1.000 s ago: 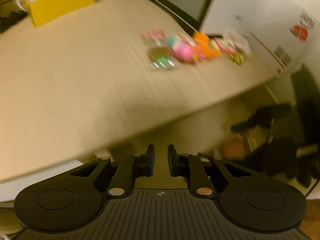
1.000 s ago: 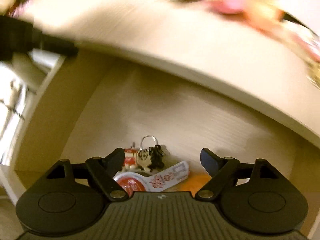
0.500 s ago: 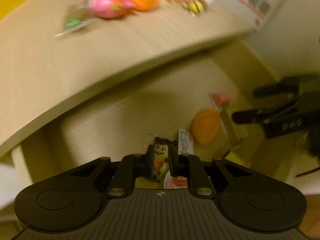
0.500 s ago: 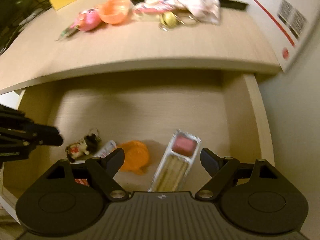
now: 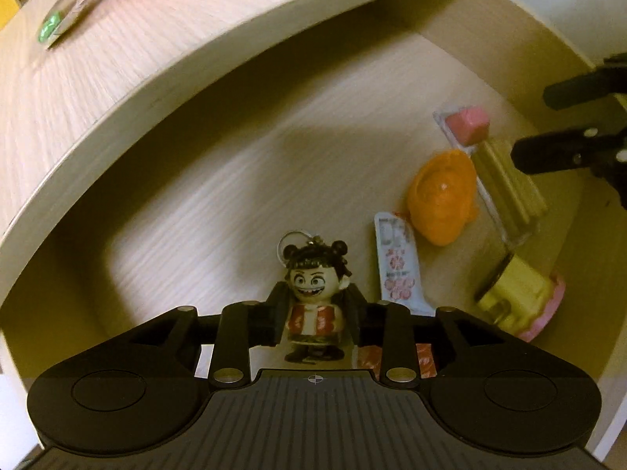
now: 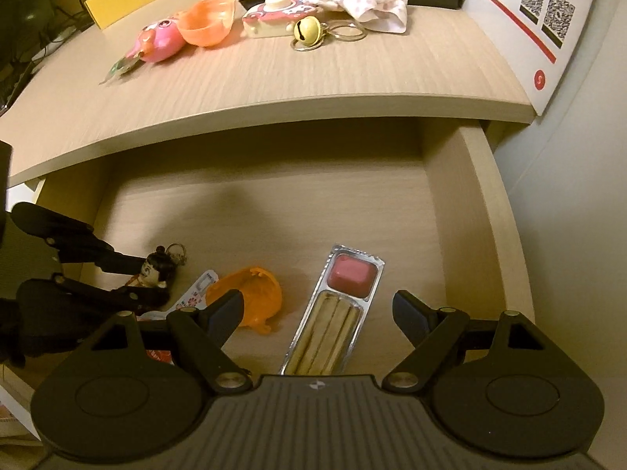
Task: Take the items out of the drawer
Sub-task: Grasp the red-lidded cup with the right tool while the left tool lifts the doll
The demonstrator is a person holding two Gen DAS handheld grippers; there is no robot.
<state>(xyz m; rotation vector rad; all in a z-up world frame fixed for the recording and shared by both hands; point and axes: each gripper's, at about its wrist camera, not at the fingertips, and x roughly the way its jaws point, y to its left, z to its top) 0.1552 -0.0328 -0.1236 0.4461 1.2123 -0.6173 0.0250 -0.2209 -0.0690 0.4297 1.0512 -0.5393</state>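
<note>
Both grippers are showing the same matte black plastic build. The left gripper (image 5: 315, 315) is carrying two round flat discs at its base, a ribbed grey plate between them with a small crosshair mark, and silver rivets on its angled link arms. The right gripper (image 6: 318, 307) is showing matching discs, ribbing, rivets, and blue-tinted faces on its fingers (image 6: 231, 305).

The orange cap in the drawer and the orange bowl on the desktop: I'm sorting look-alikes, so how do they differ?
The orange cap lies in the drawer with its opening facing down, beside the snack pack. The orange bowl sits on the desktop, opening facing up, against the pink toy. The cap looks opaque; the bowl looks glossier and translucent. Both are orange, rounded plastic shells.
</note>
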